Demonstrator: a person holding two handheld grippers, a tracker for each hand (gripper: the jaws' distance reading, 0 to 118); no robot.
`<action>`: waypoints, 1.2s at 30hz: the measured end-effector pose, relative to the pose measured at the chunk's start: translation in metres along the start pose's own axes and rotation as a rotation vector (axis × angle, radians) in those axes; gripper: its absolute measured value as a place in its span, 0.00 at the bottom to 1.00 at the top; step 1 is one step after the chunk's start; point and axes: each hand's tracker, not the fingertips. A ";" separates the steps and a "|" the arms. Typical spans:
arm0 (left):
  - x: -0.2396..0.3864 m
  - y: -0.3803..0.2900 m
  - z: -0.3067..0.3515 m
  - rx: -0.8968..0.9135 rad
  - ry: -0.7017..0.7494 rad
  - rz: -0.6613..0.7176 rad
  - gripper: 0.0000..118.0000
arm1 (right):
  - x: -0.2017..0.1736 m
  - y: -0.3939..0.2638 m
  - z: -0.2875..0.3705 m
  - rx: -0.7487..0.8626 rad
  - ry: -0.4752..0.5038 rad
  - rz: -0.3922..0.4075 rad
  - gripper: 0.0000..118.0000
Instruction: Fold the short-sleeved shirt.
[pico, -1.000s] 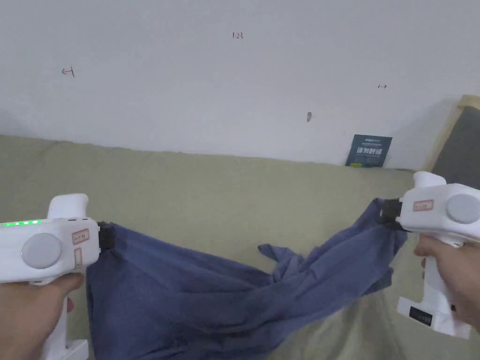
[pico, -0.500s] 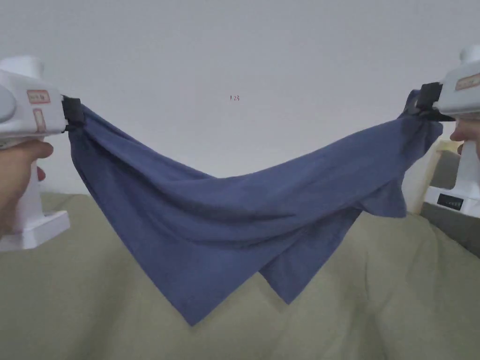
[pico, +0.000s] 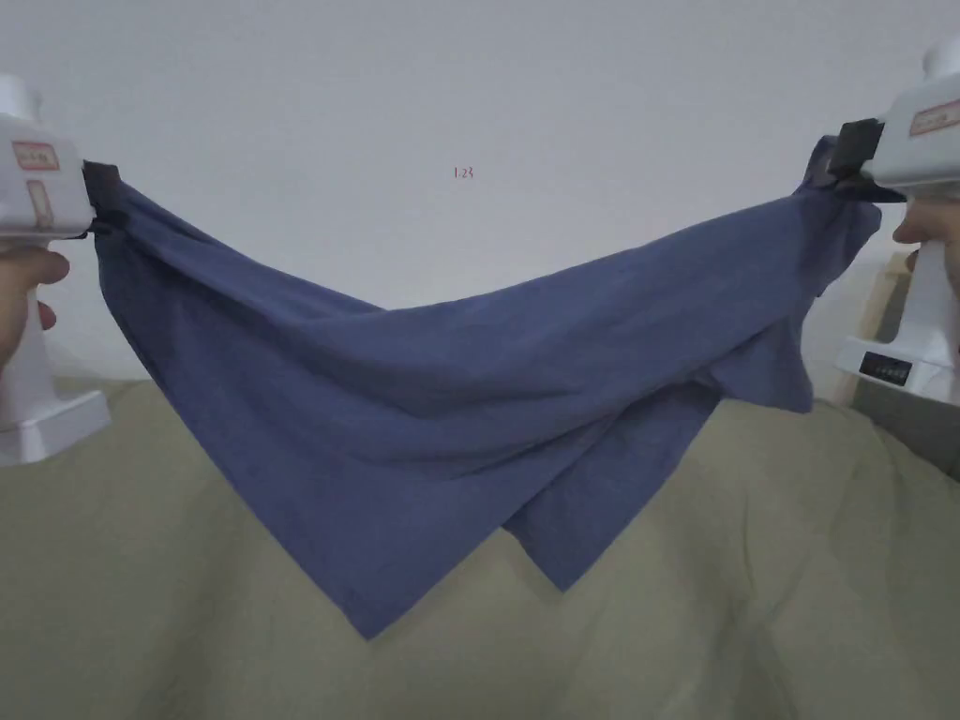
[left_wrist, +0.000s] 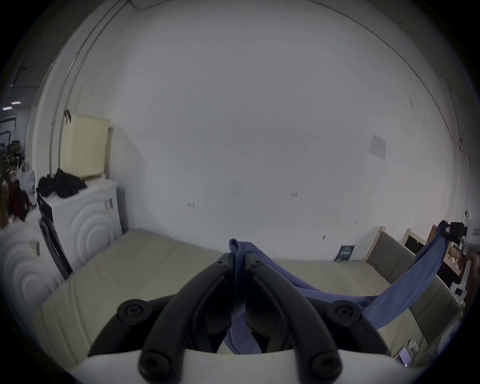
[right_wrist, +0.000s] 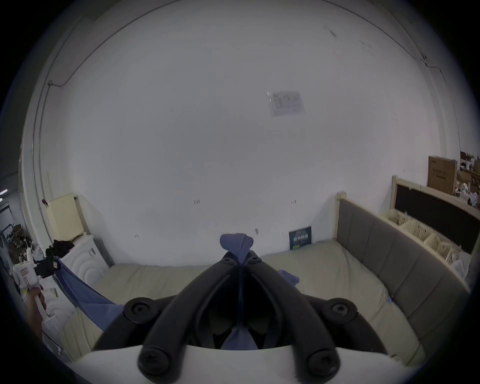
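While seemingly airborne, shirt (pico: 422, 375) between both grippers.

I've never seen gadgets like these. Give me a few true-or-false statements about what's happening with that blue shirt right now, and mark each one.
1. The blue shirt is held up in the air between the two grippers. True.
2. The left gripper is open and has let go of the cloth. False: in the left gripper view its jaws are closed on a bunch of the shirt.
3. The right gripper pinches the shirt too. True: cloth pokes out past its closed jaws in the right gripper view.
4. The shirt is pulled tight and flat between them. False: it sags in the middle and hangs down in two points.
5. The shirt lies neatly folded on the beige bed. False: it hangs unfolded above it.
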 end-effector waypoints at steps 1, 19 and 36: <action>-0.002 -0.017 -0.008 -0.036 -0.008 0.017 0.07 | 0.004 -0.019 -0.011 -0.035 -0.008 -0.021 0.02; -0.052 -0.175 0.054 -0.195 -0.040 0.063 0.07 | 0.072 -0.208 0.044 -0.252 0.002 -0.094 0.02; -0.103 -0.415 0.216 -0.568 0.052 0.103 0.07 | 0.127 -0.489 0.199 -0.630 -0.125 -0.009 0.02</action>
